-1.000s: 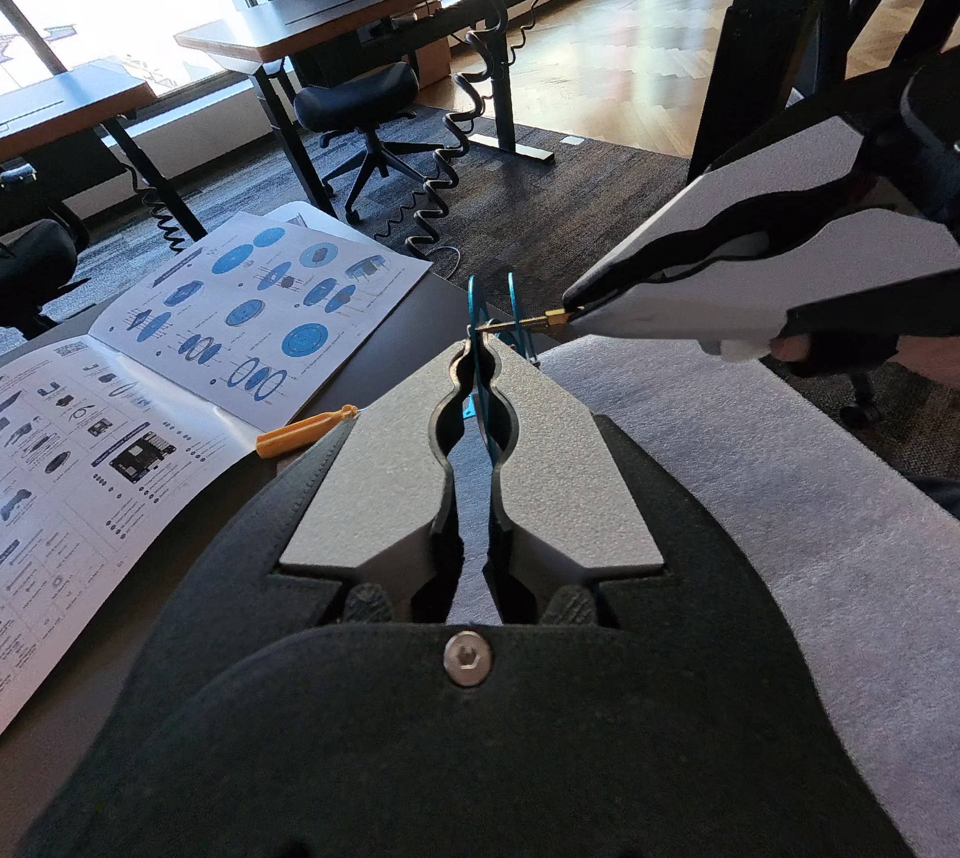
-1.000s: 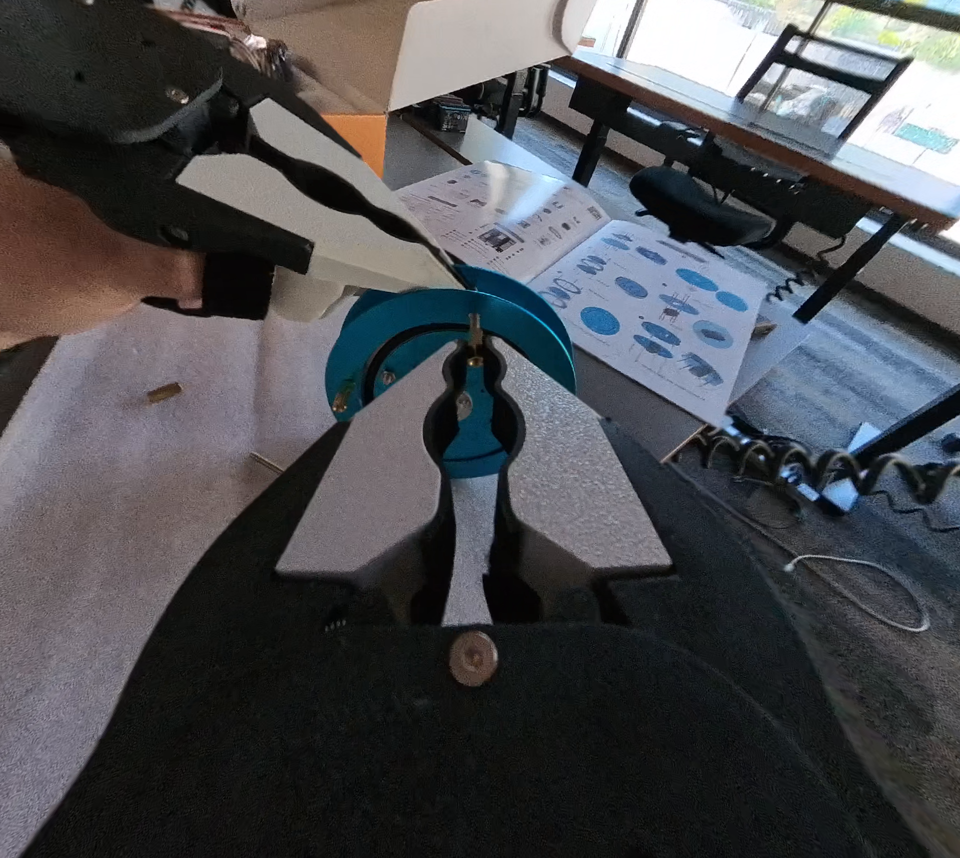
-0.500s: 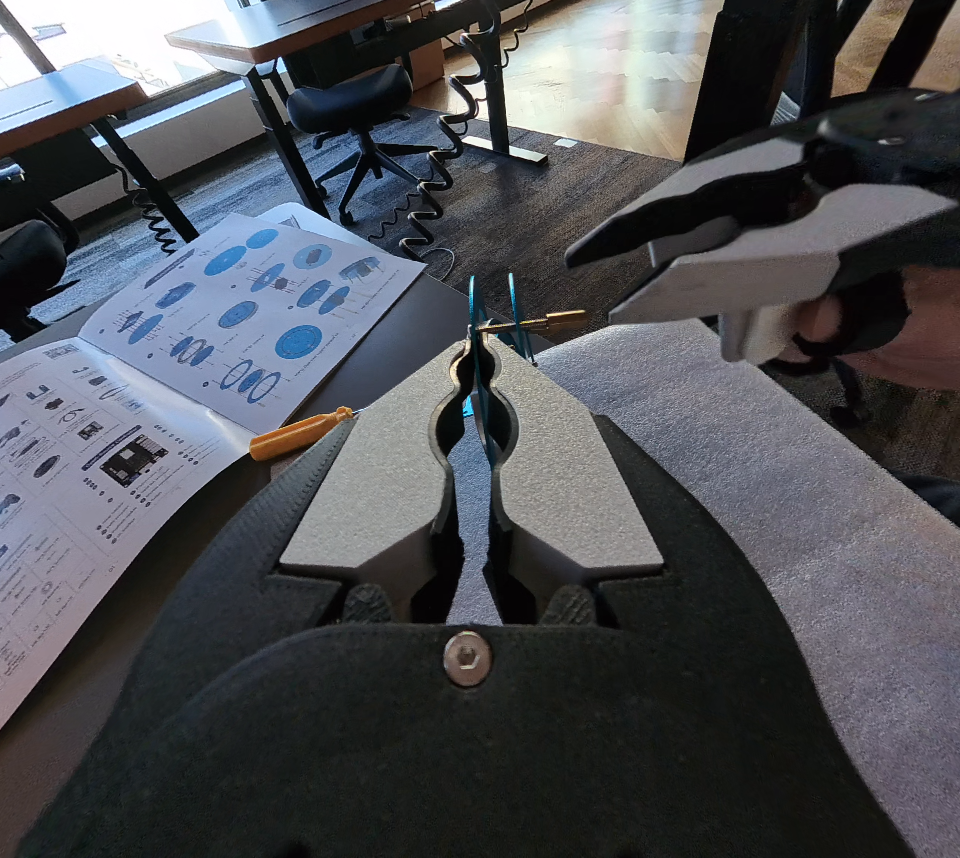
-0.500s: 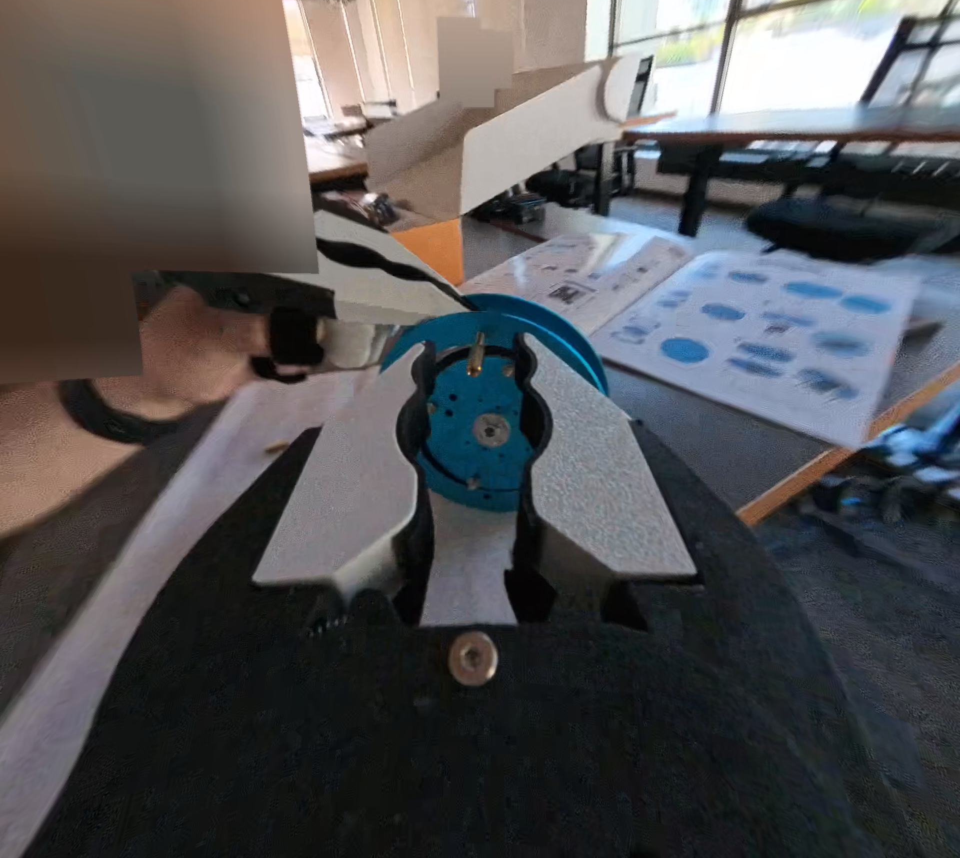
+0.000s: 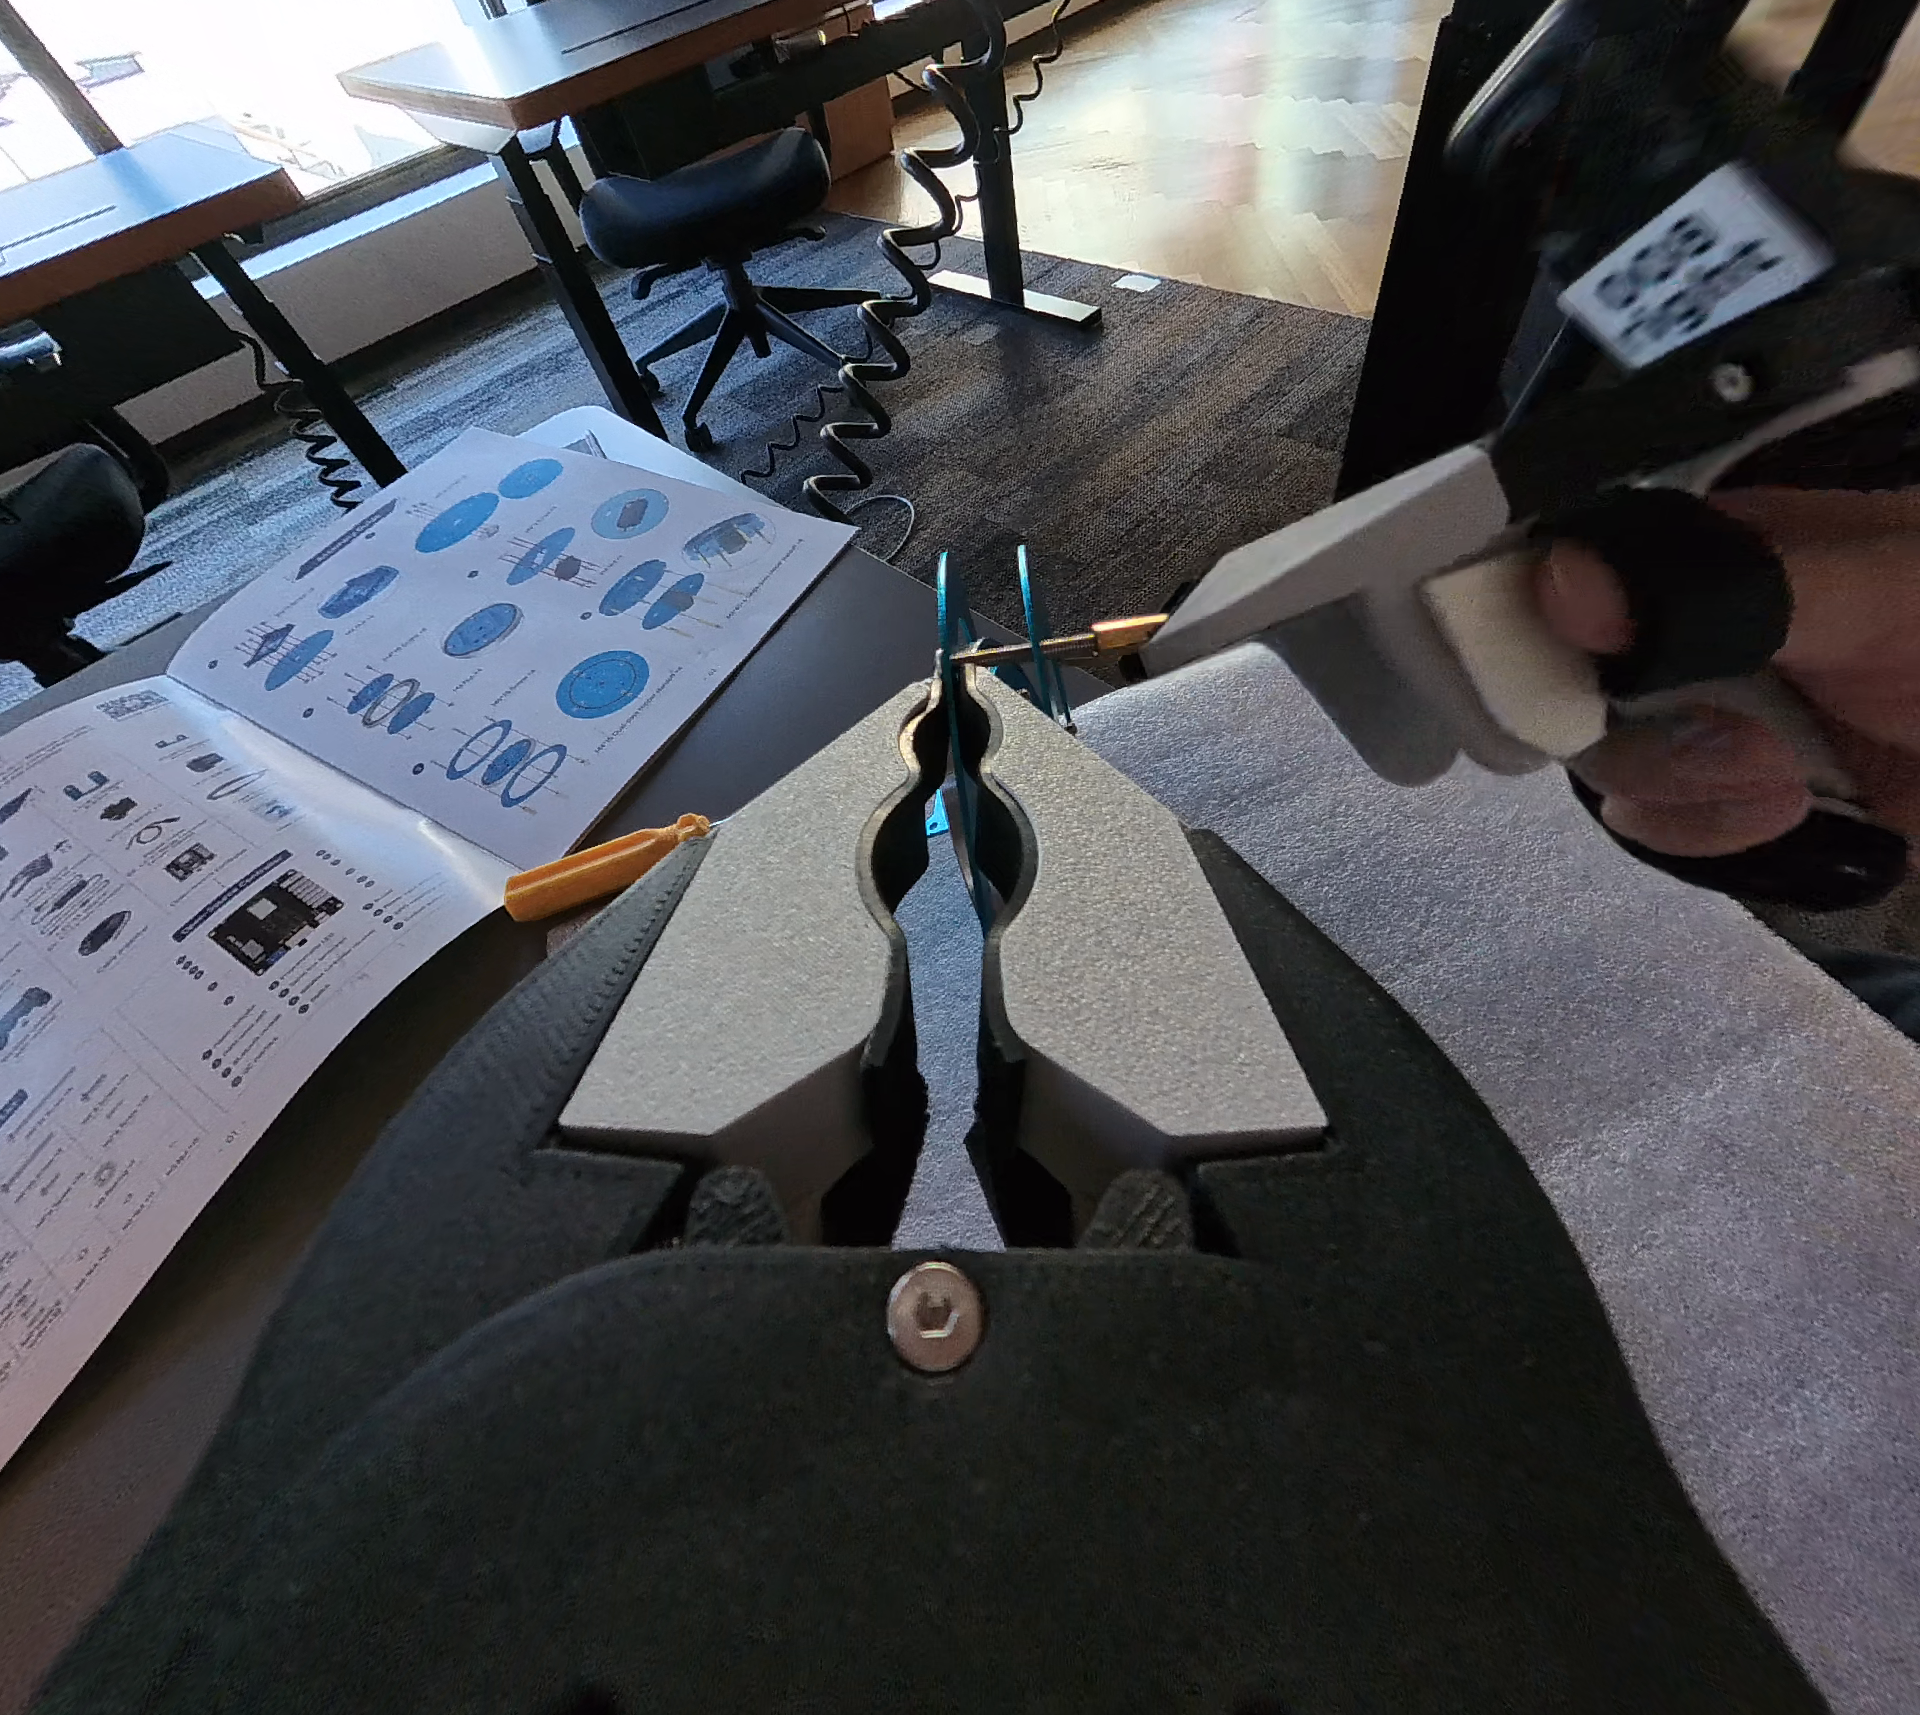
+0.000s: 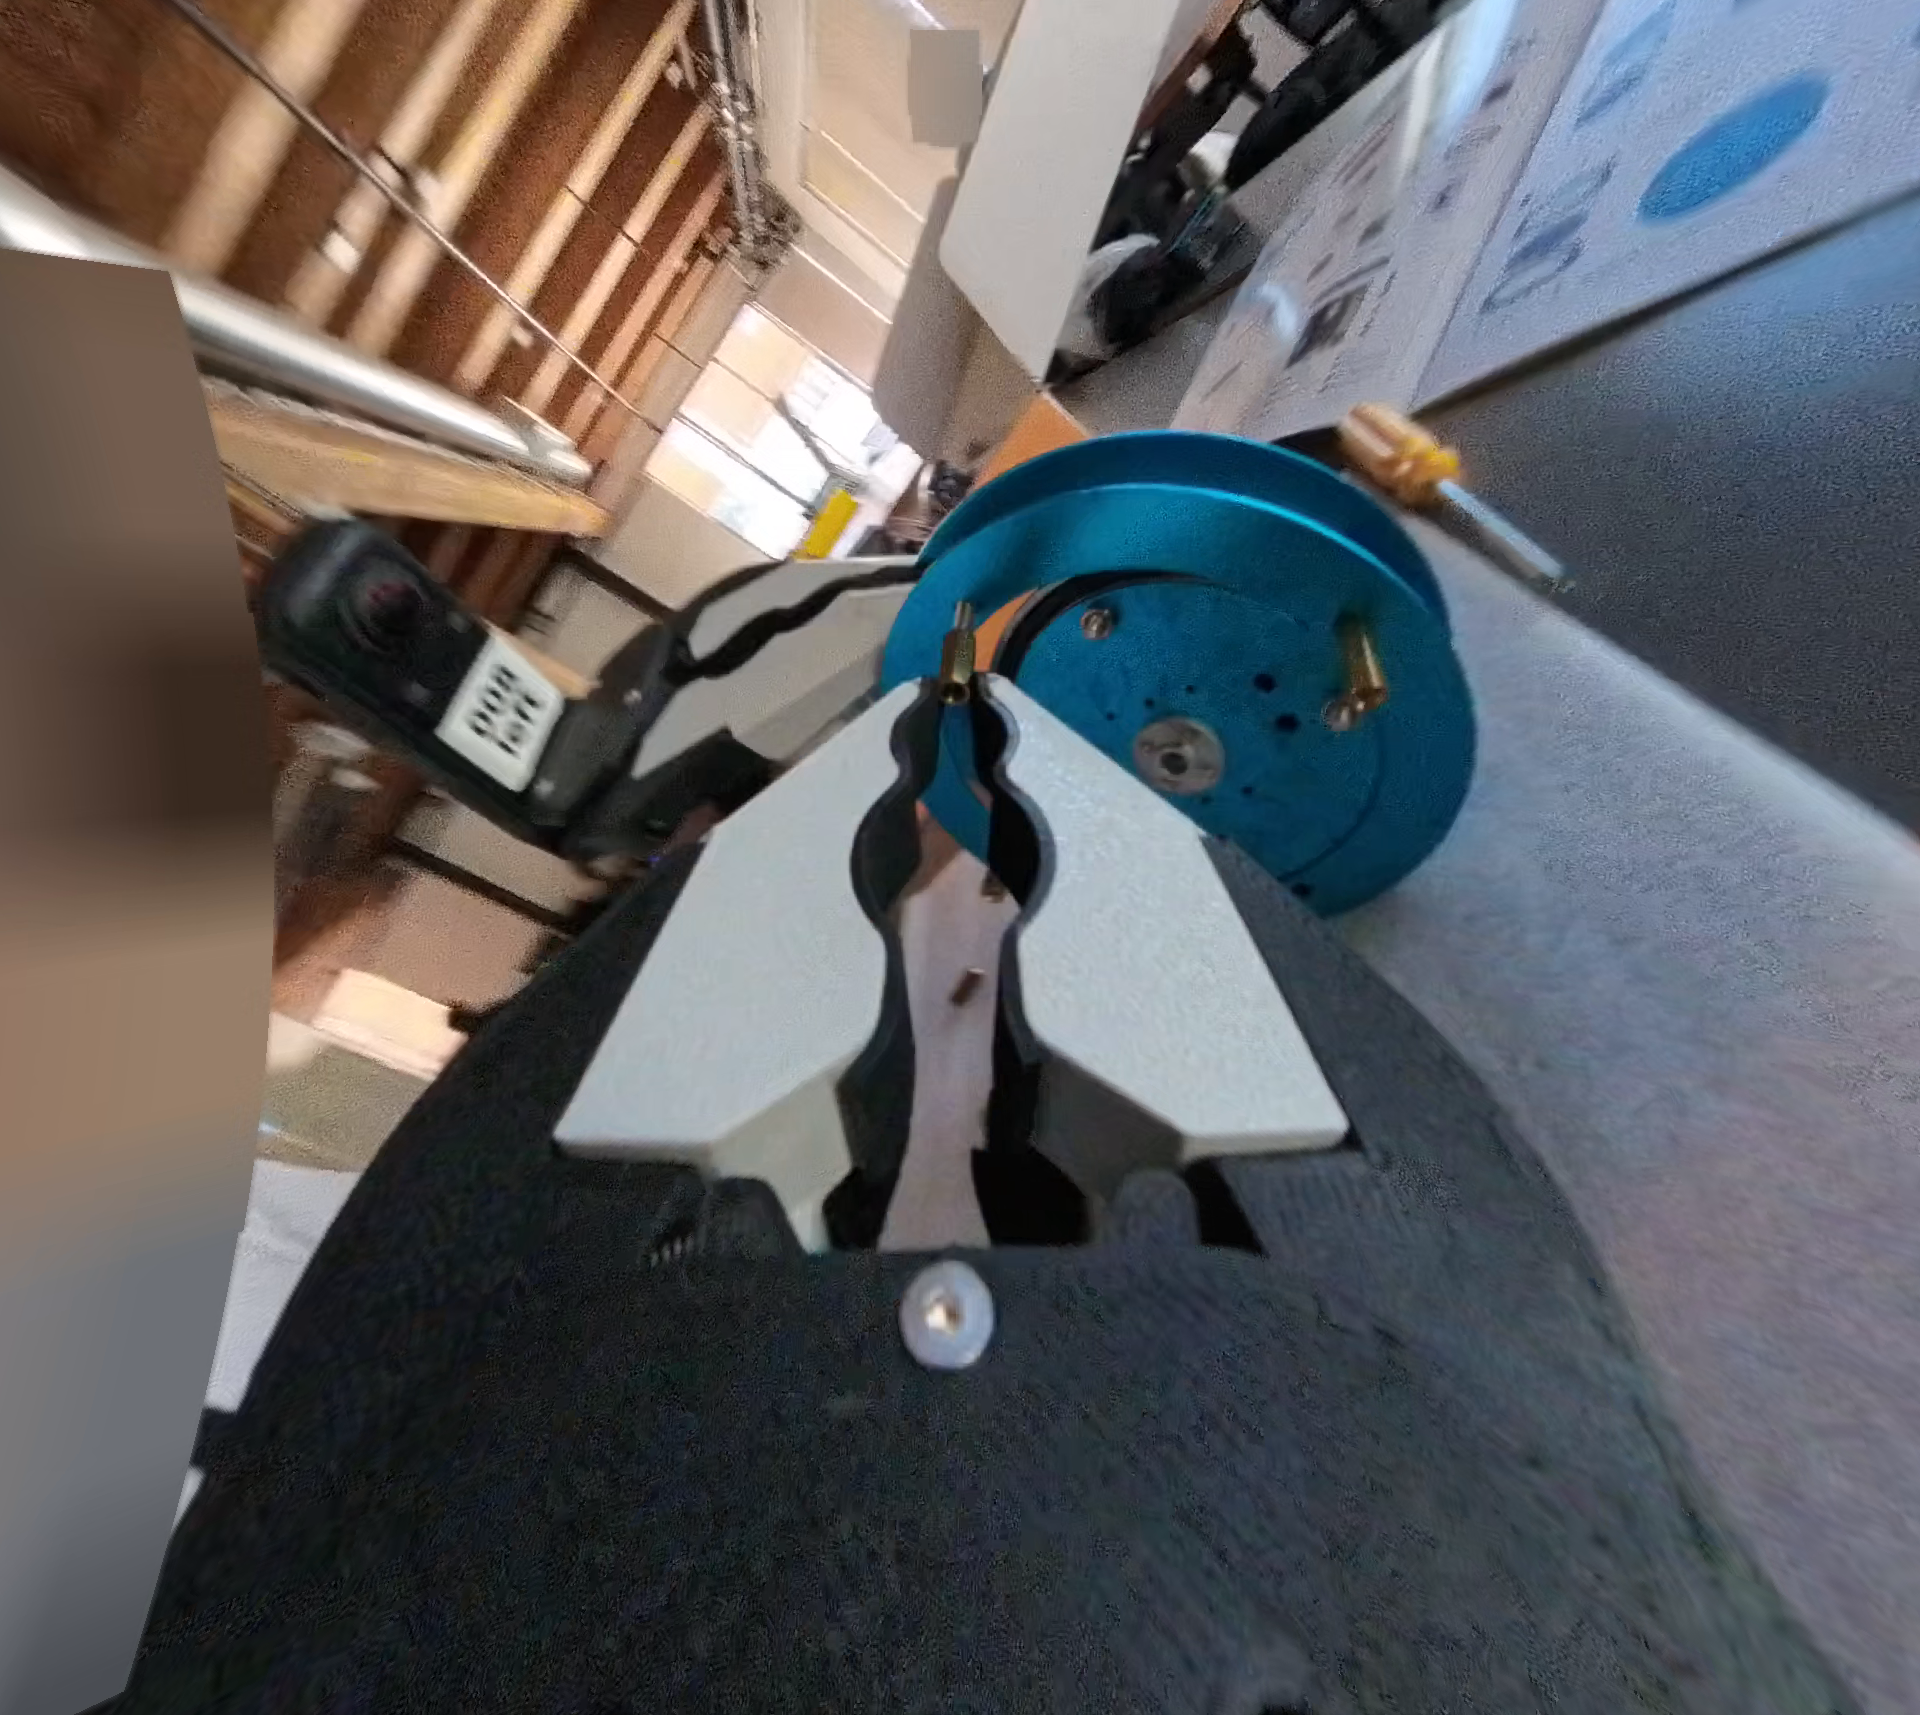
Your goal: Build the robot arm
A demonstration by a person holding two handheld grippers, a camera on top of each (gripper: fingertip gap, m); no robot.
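Observation:
A blue round metal assembly of two parallel plates (image 6: 1195,689) stands on edge on the foam sheet. My left gripper (image 5: 951,689) is shut on one plate's rim (image 5: 1029,600) and holds it upright; it also shows in the right wrist view (image 6: 904,574). My right gripper (image 6: 951,704) is shut on the end of a brass standoff (image 6: 956,657) whose thin end meets the plate near the left fingertips. It enters the left wrist view from the right (image 5: 1153,642), rolled to one side. A second brass standoff (image 6: 1361,668) sticks out of the inner plate.
An open instruction booklet (image 5: 416,730) lies to the left, with an orange-handled screwdriver (image 5: 603,865) beside it. A white foam sheet (image 5: 1558,1146) covers the right of the table. A small loose brass part (image 6: 966,988) lies on it. A white cardboard box (image 6: 1039,159) stands behind.
The right gripper let go of the standoff and drew back open half a second ago. It is now shut on it again, rolled to a new angle. The left gripper has stayed put.

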